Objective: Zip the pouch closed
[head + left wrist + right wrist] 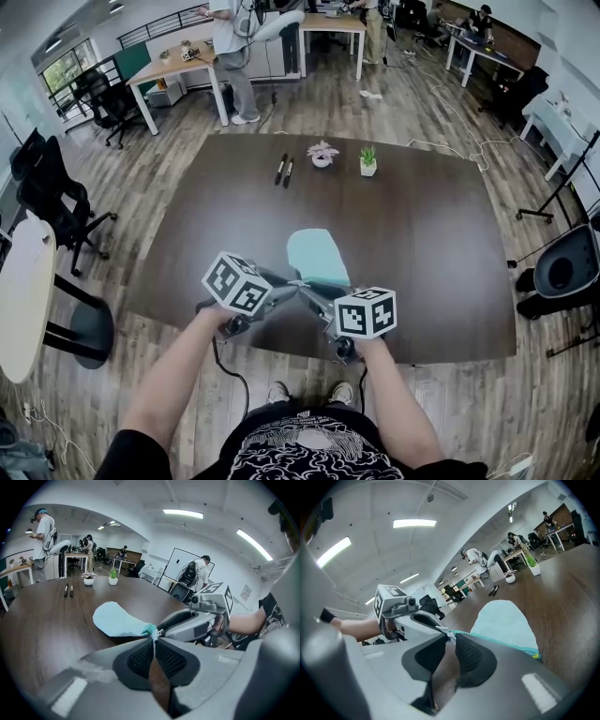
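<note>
Mint-green fabric makes up the pouch (317,255), which lies flat on the dark wooden desk (422,244) close to its near edge, right in front of the person; its long axis runs away from the person, with the rounded end pointing toward the far side of the desk and the narrow end lifted slightly where both tools meet it; the left gripper (153,639) has its jaws clenched on that near corner of the pouch, the teal cloth pinched at their tips; the right gripper (450,637) has its jaws grasping the small pale zipper pull (449,634), just beside the left gripper's jaws; from the pull a darker teal zip line (497,641) runs along the pouch edge nearest the right gripper; each gripper carries a marker cube (236,281) printed with black-and-white square patterns and no letters; the white print on the person's black shirt (300,450) is too small to read; well apart, on the far half of the desk, lie two pens (283,169) side by side, a small pink flower pot (322,155) and a small green plant (367,161) in a white pot.
</note>
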The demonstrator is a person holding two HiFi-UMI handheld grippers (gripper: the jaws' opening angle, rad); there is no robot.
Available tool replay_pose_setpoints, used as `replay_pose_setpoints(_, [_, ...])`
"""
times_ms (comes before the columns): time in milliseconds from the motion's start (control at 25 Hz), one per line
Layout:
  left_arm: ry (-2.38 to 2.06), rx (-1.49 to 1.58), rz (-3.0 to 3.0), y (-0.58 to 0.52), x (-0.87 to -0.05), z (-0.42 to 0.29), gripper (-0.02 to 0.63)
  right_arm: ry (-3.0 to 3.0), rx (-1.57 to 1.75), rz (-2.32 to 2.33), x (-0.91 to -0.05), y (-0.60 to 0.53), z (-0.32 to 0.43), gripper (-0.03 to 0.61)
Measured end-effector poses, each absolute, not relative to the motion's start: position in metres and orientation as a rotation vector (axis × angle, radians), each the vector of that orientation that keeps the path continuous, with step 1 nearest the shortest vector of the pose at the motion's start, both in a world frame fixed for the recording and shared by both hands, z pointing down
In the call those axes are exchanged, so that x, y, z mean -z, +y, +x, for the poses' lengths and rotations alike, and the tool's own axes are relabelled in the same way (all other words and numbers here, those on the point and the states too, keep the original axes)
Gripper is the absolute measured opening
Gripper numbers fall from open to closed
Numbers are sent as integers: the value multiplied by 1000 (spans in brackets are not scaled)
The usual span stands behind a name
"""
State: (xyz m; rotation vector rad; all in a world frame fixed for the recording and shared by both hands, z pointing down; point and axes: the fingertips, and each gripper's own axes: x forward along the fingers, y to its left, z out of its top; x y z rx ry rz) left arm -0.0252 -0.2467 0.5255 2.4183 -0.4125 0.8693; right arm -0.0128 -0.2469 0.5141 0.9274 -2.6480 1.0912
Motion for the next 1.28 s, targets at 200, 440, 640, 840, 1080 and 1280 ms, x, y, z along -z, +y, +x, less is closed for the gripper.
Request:
replay_pose_setpoints(200, [-464, -783, 2403, -250, -522, -30, 20, -2645, -1066, 975, -512, -248, -16, 8])
replay_pose_setpoints(440, [-537, -736, 2386, -250, -522, -34, 20, -2619, -993, 1015, -514, -248, -17, 8])
replay_pose_setpoints(640, [-559, -758, 2397, -248, -516, -39, 20, -2644, -938, 984, -508, -247, -23, 8])
replay_pose_setpoints(840, [-592, -725, 2388, -248, -512, -43, 20, -2657, -957, 987, -506, -247, -23, 8])
replay_pose_setpoints(1080, [-607, -673, 2366, -246, -515, -45, 20, -2659, -967, 981, -508, -246, -24, 9])
replay_pose_setpoints(1280, [-607, -655, 2361, -245, -515, -46, 20, -2656, -962, 977, -508, -244, -25, 9])
